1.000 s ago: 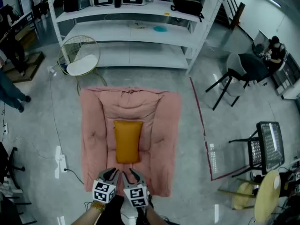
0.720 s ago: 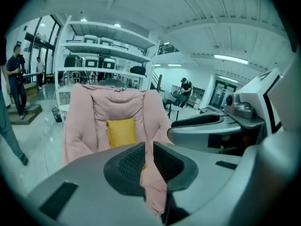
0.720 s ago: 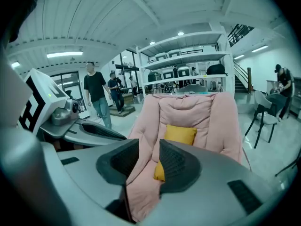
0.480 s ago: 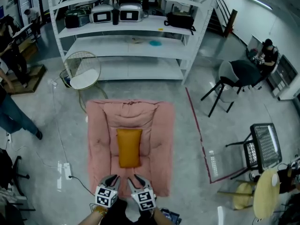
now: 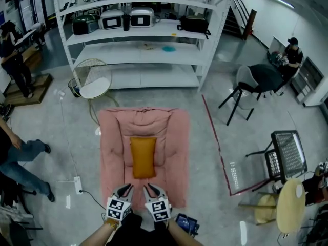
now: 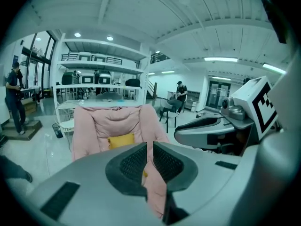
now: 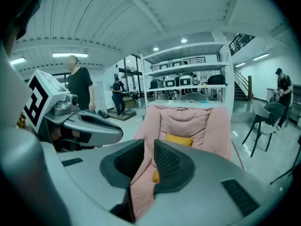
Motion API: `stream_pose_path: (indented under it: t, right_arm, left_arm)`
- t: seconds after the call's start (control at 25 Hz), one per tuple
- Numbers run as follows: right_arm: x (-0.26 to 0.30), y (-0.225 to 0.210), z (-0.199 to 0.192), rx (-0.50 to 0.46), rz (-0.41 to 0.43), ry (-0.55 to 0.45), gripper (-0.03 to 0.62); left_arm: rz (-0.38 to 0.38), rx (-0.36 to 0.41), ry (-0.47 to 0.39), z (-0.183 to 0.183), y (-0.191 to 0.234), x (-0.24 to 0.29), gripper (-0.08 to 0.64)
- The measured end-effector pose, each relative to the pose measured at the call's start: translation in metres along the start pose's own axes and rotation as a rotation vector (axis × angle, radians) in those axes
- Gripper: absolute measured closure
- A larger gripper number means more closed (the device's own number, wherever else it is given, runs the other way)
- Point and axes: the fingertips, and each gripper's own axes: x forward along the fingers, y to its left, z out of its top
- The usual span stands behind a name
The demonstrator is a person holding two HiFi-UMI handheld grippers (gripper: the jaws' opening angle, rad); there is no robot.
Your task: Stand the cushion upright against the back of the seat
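A yellow cushion point(image 5: 143, 157) lies flat in the middle of the pink padded floor seat point(image 5: 174, 137), its far end near the seat's back. Both grippers hover side by side over the seat's front edge and point at the back. The left gripper point(image 5: 126, 188) is shut to a thin slit with nothing in it. In the left gripper view, seat point(image 6: 94, 126) and cushion point(image 6: 121, 140) lie beyond its jaws point(image 6: 147, 147). The right gripper point(image 5: 149, 188) is closing, with only the distant seat point(image 7: 207, 126) and cushion point(image 7: 179, 140) showing between its jaws point(image 7: 148, 147).
A white shelf rack point(image 5: 138, 35) stands behind the seat, with a round wire chair point(image 5: 93, 76) at its left foot. Red floor tape point(image 5: 218, 147) runs along the seat's right. Black chairs point(image 5: 256, 83) and a mesh chair point(image 5: 287, 155) stand farther right. A person point(image 5: 20, 158) and a power strip point(image 5: 78, 184) are at left.
Both grippers have risen a little over the seat's front edge. The right jaws stand narrower. The cushion has not moved. A person at the left has walked closer.
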Motion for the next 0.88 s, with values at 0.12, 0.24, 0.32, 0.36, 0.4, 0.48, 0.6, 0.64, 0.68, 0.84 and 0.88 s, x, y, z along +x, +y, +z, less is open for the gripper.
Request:
stream_pose_path:
  t: [0.12,0.24,0.32,0.36,0.4,0.48,0.6,0.64,0.68,0.84,0.88]
  right_arm:
    - [-0.004,-0.001,0.004,-0.014,-0.014,-0.004,0.531]
    - [-0.007,0.002,-0.002,-0.026,-0.027,0.004,0.537]
    - [-0.007,0.003,-0.003,-0.038,-0.032,0.007,0.54]
    - [-0.006,0.004,-0.003,-0.045,-0.031,0.005,0.541]
    - [-0.005,0.007,-0.002,-0.052,-0.03,0.003,0.543]
    - [-0.006,0.01,-0.001,-0.062,-0.03,0.003,0.545]
    - [-0.003,0.011,-0.001,-0.069,-0.031,-0.003,0.546]
    - [-0.003,0.01,-0.003,-0.067,-0.032,-0.004,0.546]
    - [-0.002,0.008,-0.006,-0.064,-0.033,-0.005,0.546]
    - [-0.009,0.001,-0.006,-0.048,-0.041,-0.012,0.548]
    - [-0.009,0.0,-0.006,-0.044,-0.044,-0.013,0.548]
  left_arm:
    - [-0.004,0.001,-0.01,0.004,-0.005,-0.005,0.512]
    - [-0.004,-0.01,-0.015,0.002,-0.012,-0.01,0.512]
    - [-0.007,-0.015,-0.021,0.004,-0.016,-0.01,0.512]
    - [-0.009,-0.015,-0.023,0.005,-0.016,-0.01,0.514]
    - [-0.01,-0.014,-0.024,0.005,-0.016,-0.01,0.515]
    - [-0.013,-0.009,-0.022,0.003,-0.015,-0.01,0.518]
    - [-0.013,-0.01,-0.02,0.005,-0.013,-0.006,0.52]
    - [-0.013,-0.011,-0.017,0.004,-0.014,-0.005,0.522]
    - [-0.014,-0.01,-0.014,0.004,-0.015,-0.003,0.522]
    - [-0.021,-0.007,-0.014,0.004,-0.025,0.001,0.523]
    - [-0.021,-0.006,-0.016,0.005,-0.026,0.001,0.523]
